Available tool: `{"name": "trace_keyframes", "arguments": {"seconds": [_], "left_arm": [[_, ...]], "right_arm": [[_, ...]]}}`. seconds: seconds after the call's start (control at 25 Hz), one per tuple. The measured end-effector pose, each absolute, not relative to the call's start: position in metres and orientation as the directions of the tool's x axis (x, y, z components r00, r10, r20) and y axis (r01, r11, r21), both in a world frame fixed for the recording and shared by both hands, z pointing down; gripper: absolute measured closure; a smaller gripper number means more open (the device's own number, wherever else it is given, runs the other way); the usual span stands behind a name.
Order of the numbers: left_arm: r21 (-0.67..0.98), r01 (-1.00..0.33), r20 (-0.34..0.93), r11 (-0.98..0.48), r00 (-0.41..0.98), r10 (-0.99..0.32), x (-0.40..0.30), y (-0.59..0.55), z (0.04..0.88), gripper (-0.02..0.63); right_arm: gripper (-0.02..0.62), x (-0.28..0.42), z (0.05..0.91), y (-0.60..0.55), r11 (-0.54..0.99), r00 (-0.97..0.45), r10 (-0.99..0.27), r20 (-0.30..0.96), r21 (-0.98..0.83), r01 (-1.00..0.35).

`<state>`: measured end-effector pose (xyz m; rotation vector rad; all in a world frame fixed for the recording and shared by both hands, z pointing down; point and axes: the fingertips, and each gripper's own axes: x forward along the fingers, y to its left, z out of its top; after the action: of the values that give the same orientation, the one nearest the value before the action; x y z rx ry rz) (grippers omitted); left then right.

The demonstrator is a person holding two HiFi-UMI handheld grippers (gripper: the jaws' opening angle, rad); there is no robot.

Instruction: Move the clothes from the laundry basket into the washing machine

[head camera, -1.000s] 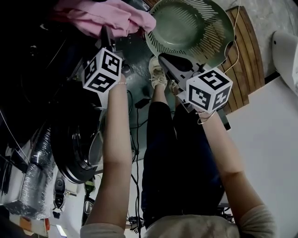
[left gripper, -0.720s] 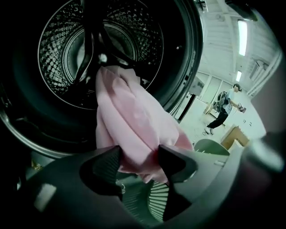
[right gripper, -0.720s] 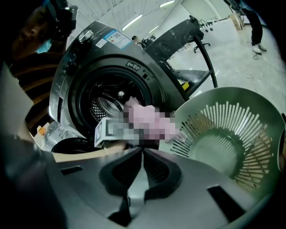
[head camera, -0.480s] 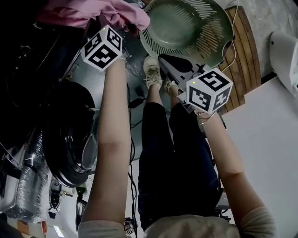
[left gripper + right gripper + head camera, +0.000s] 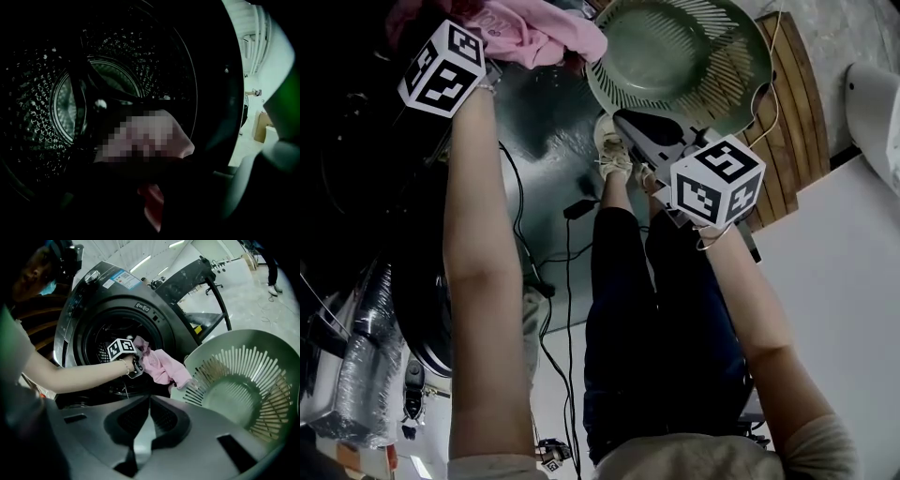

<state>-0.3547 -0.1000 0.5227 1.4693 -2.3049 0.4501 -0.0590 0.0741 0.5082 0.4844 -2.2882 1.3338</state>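
Note:
My left gripper (image 5: 136,364) is shut on a pink garment (image 5: 162,366) and holds it at the dark door opening of the washing machine (image 5: 101,291). In the left gripper view the perforated drum (image 5: 70,108) fills the picture, and a fold of the pink garment (image 5: 151,202) sticks out between the dark jaws. In the head view the left marker cube (image 5: 441,67) is at the top left, with the pink garment (image 5: 536,33) beside it. The green laundry basket (image 5: 243,380) stands to the right with nothing visible inside. My right gripper (image 5: 149,401) hovers shut and empty before the basket.
The machine's round door (image 5: 422,309) hangs open at the lower left of the head view. Cables (image 5: 567,281) trail over the floor by the person's legs and shoes (image 5: 614,150). A wooden slatted board (image 5: 797,103) lies under the basket (image 5: 684,52). A black frame (image 5: 197,277) stands behind the machine.
My left hand has swung left, away from the basket and into the machine's opening, taking the pink garment with it. The right gripper has stayed put.

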Motion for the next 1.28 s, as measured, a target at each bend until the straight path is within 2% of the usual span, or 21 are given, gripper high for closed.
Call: {"name": "trace_keyframes", "arguments": {"seconds": [0.12, 0.24, 0.36, 0.44, 0.56, 0.64, 0.8, 1.0, 1.04, 1.12, 1.2, 1.28], "left_arm": [[-0.036, -0.898, 0.484, 0.439, -0.400, -0.779, -0.351, -0.095, 0.528, 0.551], [0.043, -0.895, 0.491, 0.444, -0.368, -0.790, -0.341, -0.085, 0.516, 0.458], [0.126, -0.895, 0.501, 0.428, -0.315, -0.806, -0.318, -0.059, 0.506, 0.392], [0.190, -0.899, 0.557, 0.394, -0.232, -0.798, -0.289, -0.038, 0.521, 0.342], [0.253, -0.885, 0.662, 0.392, -0.137, -0.737, -0.249, -0.008, 0.562, 0.327], [0.264, -0.863, 0.717, 0.431, -0.123, -0.686, -0.234, 0.008, 0.588, 0.318], [0.307, -0.796, 0.756, 0.521, -0.128, -0.642, -0.227, 0.020, 0.621, 0.318], [0.327, -0.798, 0.756, 0.506, -0.101, -0.647, -0.233, -0.003, 0.643, 0.320], [0.320, -0.801, 0.750, 0.506, -0.112, -0.652, -0.237, -0.009, 0.643, 0.348], [0.295, -0.804, 0.741, 0.516, -0.149, -0.655, -0.248, -0.017, 0.638, 0.508], [0.275, -0.811, 0.749, 0.516, -0.155, -0.644, -0.257, -0.022, 0.630, 0.544], [0.268, -0.823, 0.751, 0.502, -0.148, -0.643, -0.259, -0.025, 0.617, 0.550]], "right_arm": [[0.577, -0.060, 0.507, 0.077, 0.470, -0.840, -0.078, 0.538, -0.723, -0.506], [0.577, -0.060, 0.504, 0.078, 0.466, -0.842, -0.087, 0.533, -0.725, -0.507], [0.577, -0.058, 0.501, 0.082, 0.460, -0.841, -0.093, 0.532, -0.727, -0.511], [0.577, -0.058, 0.501, 0.085, 0.457, -0.840, -0.092, 0.534, -0.727, -0.512], [0.577, -0.056, 0.503, 0.086, 0.452, -0.839, -0.093, 0.537, -0.728, -0.516], [0.577, -0.054, 0.506, 0.084, 0.448, -0.837, -0.098, 0.539, -0.727, -0.521], [0.577, -0.051, 0.510, 0.080, 0.443, -0.833, -0.102, 0.543, -0.725, -0.527], [0.577, -0.046, 0.514, 0.077, 0.448, -0.831, -0.109, 0.546, -0.719, -0.531], [0.577, -0.045, 0.516, 0.077, 0.447, -0.830, -0.113, 0.547, -0.718, -0.534], [0.577, -0.044, 0.518, 0.077, 0.441, -0.830, -0.112, 0.547, -0.721, -0.535], [0.577, -0.047, 0.519, 0.079, 0.442, -0.834, -0.098, 0.544, -0.727, -0.526], [0.577, -0.050, 0.517, 0.079, 0.450, -0.837, -0.085, 0.540, -0.729, -0.516]]}}
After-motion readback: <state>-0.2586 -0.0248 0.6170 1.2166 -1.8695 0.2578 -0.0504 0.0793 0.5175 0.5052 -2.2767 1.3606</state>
